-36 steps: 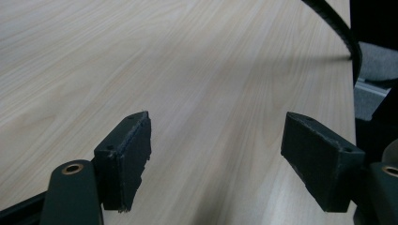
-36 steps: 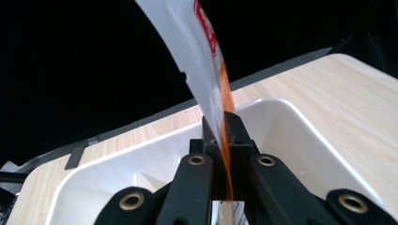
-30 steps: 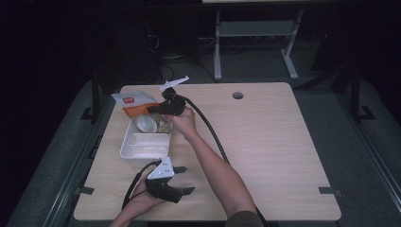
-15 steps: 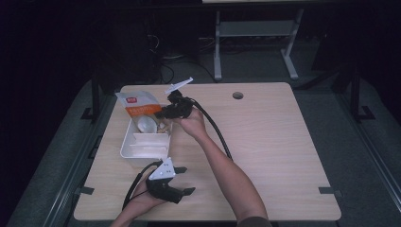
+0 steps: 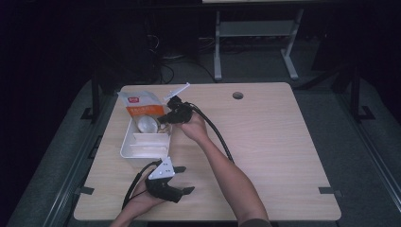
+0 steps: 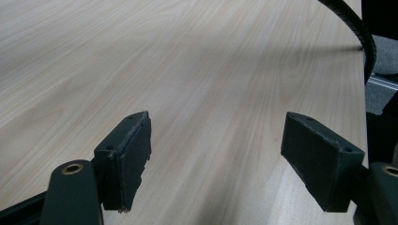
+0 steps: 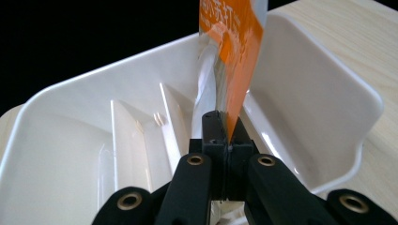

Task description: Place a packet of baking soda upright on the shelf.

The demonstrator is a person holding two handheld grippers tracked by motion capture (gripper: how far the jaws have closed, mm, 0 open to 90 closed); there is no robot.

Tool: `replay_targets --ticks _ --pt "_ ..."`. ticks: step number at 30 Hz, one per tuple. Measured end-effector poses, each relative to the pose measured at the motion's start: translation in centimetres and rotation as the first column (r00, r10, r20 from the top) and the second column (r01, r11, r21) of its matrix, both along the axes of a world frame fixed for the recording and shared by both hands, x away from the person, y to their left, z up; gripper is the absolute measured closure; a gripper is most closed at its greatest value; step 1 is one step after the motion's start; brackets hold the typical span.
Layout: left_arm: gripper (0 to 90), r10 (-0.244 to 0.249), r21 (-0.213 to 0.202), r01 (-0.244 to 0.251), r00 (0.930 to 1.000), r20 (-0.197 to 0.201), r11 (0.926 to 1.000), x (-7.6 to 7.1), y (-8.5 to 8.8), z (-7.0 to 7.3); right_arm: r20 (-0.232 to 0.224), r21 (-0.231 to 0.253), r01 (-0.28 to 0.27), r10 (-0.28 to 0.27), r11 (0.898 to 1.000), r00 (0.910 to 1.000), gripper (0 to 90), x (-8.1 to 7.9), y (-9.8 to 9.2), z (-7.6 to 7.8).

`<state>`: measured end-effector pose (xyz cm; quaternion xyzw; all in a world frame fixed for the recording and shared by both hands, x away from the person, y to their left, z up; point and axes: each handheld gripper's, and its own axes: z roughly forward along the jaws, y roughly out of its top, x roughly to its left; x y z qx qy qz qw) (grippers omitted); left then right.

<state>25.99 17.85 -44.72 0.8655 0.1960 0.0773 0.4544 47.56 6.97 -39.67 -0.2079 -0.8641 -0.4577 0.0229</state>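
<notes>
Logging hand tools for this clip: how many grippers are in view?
2. The left gripper rests open on the table's near edge. The right gripper is shut on the orange packet at the white tray's far end.

packet [image 5: 142, 111] at tray's [image 5: 126, 150] far end — left gripper [image 5: 182, 179] before the tray.

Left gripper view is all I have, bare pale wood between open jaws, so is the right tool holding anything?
Observer: Yes, the right tool is shut on the edge of an orange and clear plastic packet.
Operator: Where is that packet?
Observer: Over the white plastic divided tray, at its far end.
Operator: And where does my left tool sit?
Observer: The left tool is open, low over the table, just nearer the person than the tray.
</notes>
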Motion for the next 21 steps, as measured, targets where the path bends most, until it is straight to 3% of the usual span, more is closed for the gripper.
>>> replay_targets --ticks 7,12,14,18,21 --pt "24.3 -0.008 0.007 0.008 1.0000 -0.003 0.9999 0.0 -0.1 -0.1 -0.004 -0.063 -0.001 0.001 0.998 1.0000 86.4 -0.1 -0.1 -1.0" --pt "24.3 -0.011 0.012 0.011 0.9999 -0.004 0.9999 -0.1 -0.2 -0.1 0.025 -0.101 -0.004 0.006 0.995 0.9997 88.5 -0.3 0.1 -1.1" --pt "24.3 -0.010 0.013 0.010 0.9999 -0.003 0.9999 -0.1 -0.2 -0.1 0.014 -0.128 0.003 -0.001 0.992 0.9999 88.8 -0.2 0.2 -1.5" --pt "24.3 -0.011 0.014 0.011 0.9999 -0.002 0.9998 -0.1 -0.2 -0.1 0.006 -0.126 0.001 0.000 0.992 1.0000 86.5 -0.2 0.1 -1.6" --pt "24.3 -0.013 0.015 0.014 0.9999 -0.002 0.9998 -0.1 -0.2 -0.1 -0.001 -0.098 0.009 -0.009 0.995 1.0000 80.0 -0.1 -0.1 -1.4"
